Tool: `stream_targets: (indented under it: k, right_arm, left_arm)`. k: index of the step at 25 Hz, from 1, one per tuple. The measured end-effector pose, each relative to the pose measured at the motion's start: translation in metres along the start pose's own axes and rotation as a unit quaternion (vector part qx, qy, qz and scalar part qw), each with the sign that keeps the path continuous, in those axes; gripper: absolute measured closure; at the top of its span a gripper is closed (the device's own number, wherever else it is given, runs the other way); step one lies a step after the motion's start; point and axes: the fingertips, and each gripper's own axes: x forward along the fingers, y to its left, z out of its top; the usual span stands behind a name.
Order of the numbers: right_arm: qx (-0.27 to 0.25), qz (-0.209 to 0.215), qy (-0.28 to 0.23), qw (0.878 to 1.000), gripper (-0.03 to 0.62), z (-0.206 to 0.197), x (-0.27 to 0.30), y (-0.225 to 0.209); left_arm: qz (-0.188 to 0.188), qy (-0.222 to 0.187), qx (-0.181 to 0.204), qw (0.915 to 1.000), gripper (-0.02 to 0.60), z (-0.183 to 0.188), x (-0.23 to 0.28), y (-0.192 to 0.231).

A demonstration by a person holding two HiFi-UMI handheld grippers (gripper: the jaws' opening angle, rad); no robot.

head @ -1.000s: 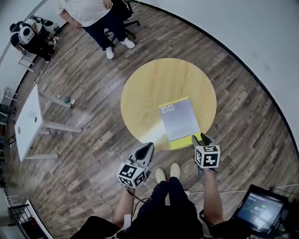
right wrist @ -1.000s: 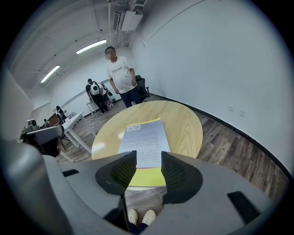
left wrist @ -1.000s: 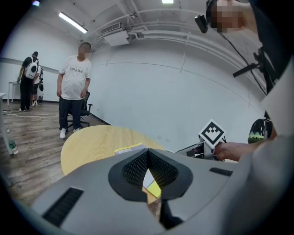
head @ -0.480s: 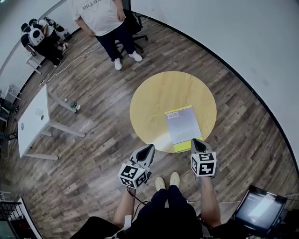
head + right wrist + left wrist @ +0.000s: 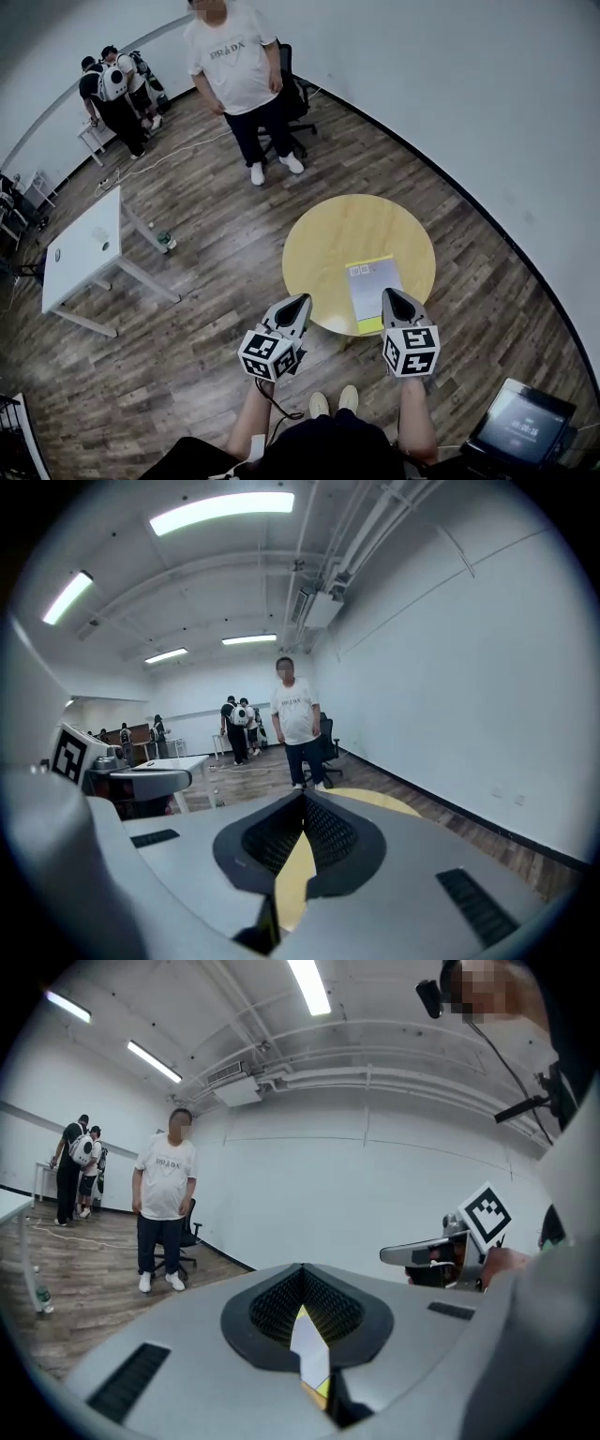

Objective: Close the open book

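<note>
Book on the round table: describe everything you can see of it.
The book is a thin rectangular slab lying flat near the near right edge of the round yellow table. Its top face is pale grey, with small square marks at the far left corner. Yellow shows along its far edge and at its near end. It looks closed, with no spread pages on view. Only the table visibly touches it.
</note>
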Motion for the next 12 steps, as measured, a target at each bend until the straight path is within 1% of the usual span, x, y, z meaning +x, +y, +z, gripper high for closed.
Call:
stream_targets:
  k: [5, 10, 12]
  right_arm:
    - [-0.012, 0.010, -0.047, 0.999, 0.591, 0.042, -0.021, 0.024]
    - [-0.025, 0.023, -0.077, 0.996, 0.591, 0.067, -0.037, 0.046]
    - [-0.030, 0.028, -0.086, 0.995, 0.590, 0.074, -0.042, 0.055]
  left_arm:
    - [0.008, -0.031, 0.017, 0.9993, 0.583, 0.041, -0.017, 0.000]
    - [0.008, -0.067, 0.048, 0.9966, 0.583, 0.077, -0.027, -0.008]
    - [0.009, -0.075, 0.061, 0.9953, 0.583, 0.087, -0.030, -0.011]
